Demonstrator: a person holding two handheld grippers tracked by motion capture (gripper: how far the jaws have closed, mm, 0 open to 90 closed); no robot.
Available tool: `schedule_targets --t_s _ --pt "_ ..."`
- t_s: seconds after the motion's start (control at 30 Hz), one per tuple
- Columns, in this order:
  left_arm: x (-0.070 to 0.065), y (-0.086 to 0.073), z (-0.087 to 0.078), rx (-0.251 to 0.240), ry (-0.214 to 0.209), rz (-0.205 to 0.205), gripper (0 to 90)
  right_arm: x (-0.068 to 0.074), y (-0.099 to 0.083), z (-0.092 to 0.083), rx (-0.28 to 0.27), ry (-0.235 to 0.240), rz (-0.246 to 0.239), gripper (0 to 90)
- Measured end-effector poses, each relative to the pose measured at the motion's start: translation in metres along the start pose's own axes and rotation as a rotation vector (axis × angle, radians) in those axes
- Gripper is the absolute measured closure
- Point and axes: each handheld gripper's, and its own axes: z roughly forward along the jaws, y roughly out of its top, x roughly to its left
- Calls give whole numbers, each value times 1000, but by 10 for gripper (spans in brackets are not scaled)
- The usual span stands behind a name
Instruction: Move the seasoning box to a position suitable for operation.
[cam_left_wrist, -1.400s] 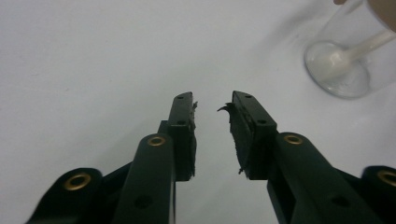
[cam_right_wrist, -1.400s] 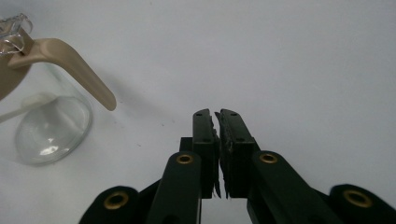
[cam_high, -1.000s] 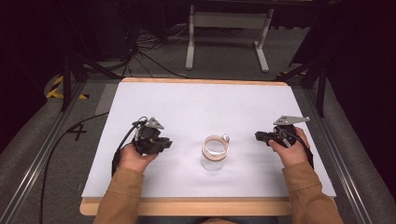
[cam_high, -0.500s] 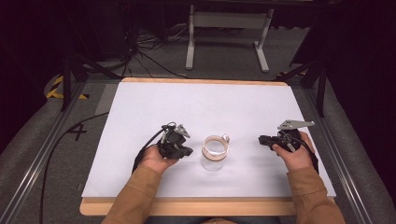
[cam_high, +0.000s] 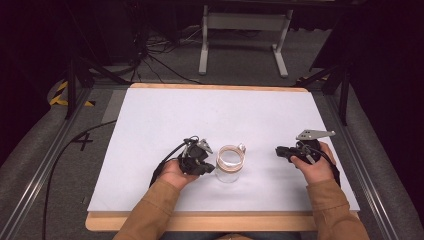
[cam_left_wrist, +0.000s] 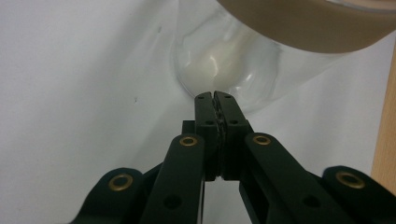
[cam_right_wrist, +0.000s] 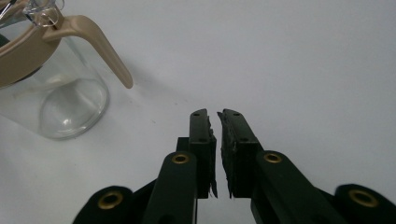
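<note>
1. Nearest the camera, two forearms in tan sleeves come in over the front wooden edge of the desk (cam_high: 150, 220), which is covered by a white sheet.
2. The left hand (cam_high: 172, 174) holds the left tongs (cam_high: 212, 169) low over the sheet, tips pointing toward the jar and just beside its wall; whether they touch the glass cannot be told.
3. In the left gripper view the left tongs (cam_left_wrist: 215, 95) are clenched, pad against pad, with nothing between them, their tips right at the foot of the glass jar (cam_left_wrist: 219, 65).
4. The glass jar (cam_high: 229, 165) stands upright on the white sheet between the two hands, near the front half of the desk, much closer to the left tongs than to the right ones.
5. A tan lid with a curved lever (cam_right_wrist: 100, 44) sits on the jar, with a clear clasp at the hinge.
6. The right hand (cam_high: 314, 167) holds the right tongs (cam_high: 278, 151) well apart from the jar, tips aimed toward it.
7. In the right gripper view the right tongs (cam_right_wrist: 217, 113) stand slightly parted, a narrow gap between the pads, gripping nothing, over bare sheet.
8. Beyond the desk lie dark floor, black cables (cam_high: 150, 55) and a grey metal stand (cam_high: 245, 35).
</note>
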Motion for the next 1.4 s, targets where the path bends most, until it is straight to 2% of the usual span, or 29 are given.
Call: schedule_targets --t_s 0.1,0.2,0.4,0.57,0.77,1.03,1.07,1.1,1.27,1.33,1.4 --pt "0 1 0 9 -3 -1 891 0 0 0 2 0 2 834" --pt "1 1 2 5 -23 -1 891 0 -2 -1 4 -1 6 834" --pt "-6 7 8 20 -56 43 880 0 -4 -3 5 -3 16 834" --pt "-13 13 13 30 -67 60 874 0 -6 -6 6 -2 22 835" --pt "-18 21 18 55 -100 93 878 0 -10 -11 0 -13 18 837" --pt "-27 36 26 63 -149 145 879 -2 -20 -20 3 -34 38 837" --pt "-28 37 27 62 -144 155 878 -3 -22 -22 3 -39 43 837" --pt "-29 38 28 57 -148 149 878 -3 -22 -22 2 -40 45 837" --pt "-27 39 26 77 -183 140 864 -3 -24 -24 6 -42 46 837" --pt "-26 40 23 83 -183 147 859 -4 -24 -23 8 -40 49 840" --pt "-25 40 10 71 -212 141 857 -4 -24 -23 7 -35 53 843"
